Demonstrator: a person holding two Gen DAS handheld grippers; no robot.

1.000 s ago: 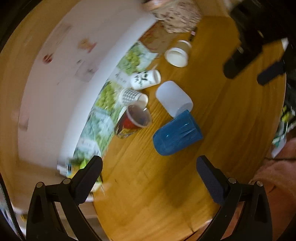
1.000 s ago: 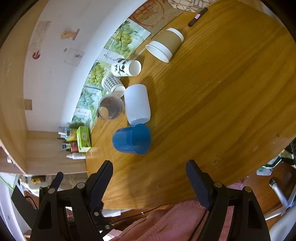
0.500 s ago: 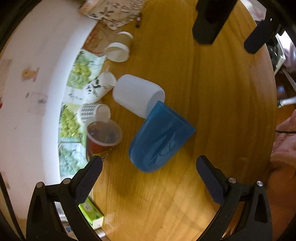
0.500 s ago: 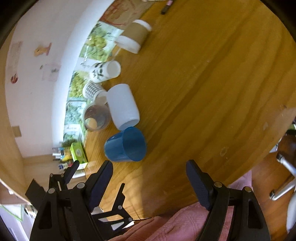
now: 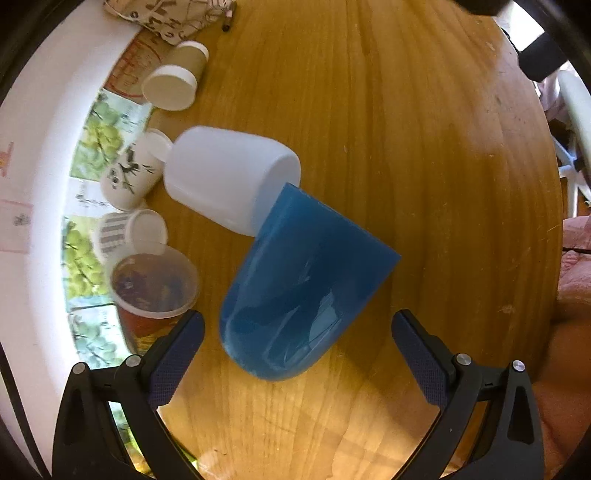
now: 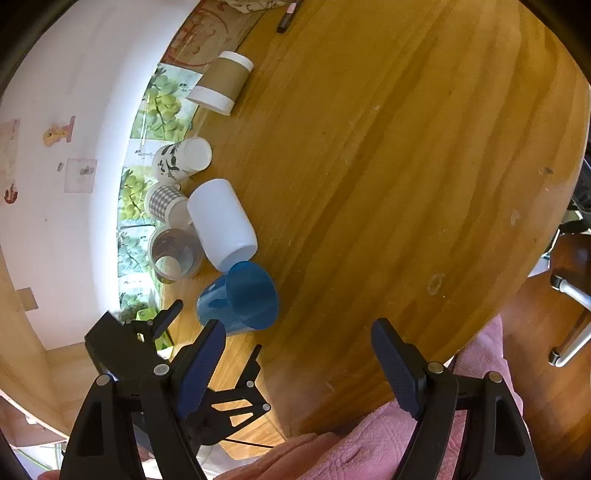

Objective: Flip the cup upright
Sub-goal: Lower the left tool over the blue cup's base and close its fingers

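A blue plastic cup (image 5: 303, 295) lies on its side on the wooden table (image 5: 424, 155), its closed bottom toward my left gripper (image 5: 297, 347). That gripper is open, its fingers on either side of the cup's bottom end, not touching. In the right wrist view the blue cup (image 6: 240, 299) shows its open mouth, with the left gripper (image 6: 218, 334) just below it. My right gripper (image 6: 299, 354) is open and empty above the table's near edge. A white cup (image 5: 229, 181) lies on its side against the blue cup.
Along the wall side stand or lie a clear cup of brown liquid (image 5: 151, 291), a checked paper cup (image 5: 125, 232), a panda-print cup (image 5: 133, 173) and a brown-sleeved cup (image 5: 177, 81). A pen (image 6: 288, 16) and patterned cloth (image 5: 166, 18) lie at the far edge.
My left gripper has moved in close to the blue cup, which now fills the space between its fingers. The right gripper has drawn back slightly toward the table's near edge.
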